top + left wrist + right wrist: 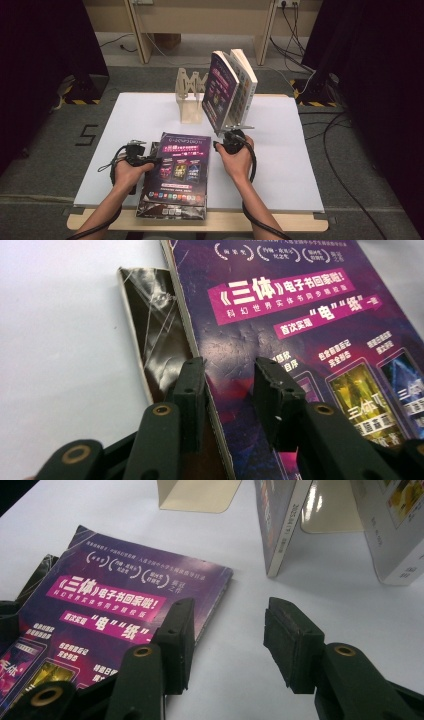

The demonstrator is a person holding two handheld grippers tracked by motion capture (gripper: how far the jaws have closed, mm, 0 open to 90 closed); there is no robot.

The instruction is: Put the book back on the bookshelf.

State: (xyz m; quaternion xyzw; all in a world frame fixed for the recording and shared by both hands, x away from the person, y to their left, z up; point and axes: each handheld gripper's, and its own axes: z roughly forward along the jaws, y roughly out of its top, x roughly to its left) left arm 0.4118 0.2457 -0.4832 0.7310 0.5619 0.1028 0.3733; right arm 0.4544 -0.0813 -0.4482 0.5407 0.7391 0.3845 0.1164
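Books are being moved off the surface (130,112) into the rack (190,97) at its far edge: the left gripper (227,375) has its fingers part-open astride the left edge of the top book (180,162), one of a stack at the near edge, pads not yet pressing. Next, I judge, they must close on that edge and lift. The right gripper (230,630) hovers wide open and empty near the two standing books (227,92), which crowd the rack's right side.
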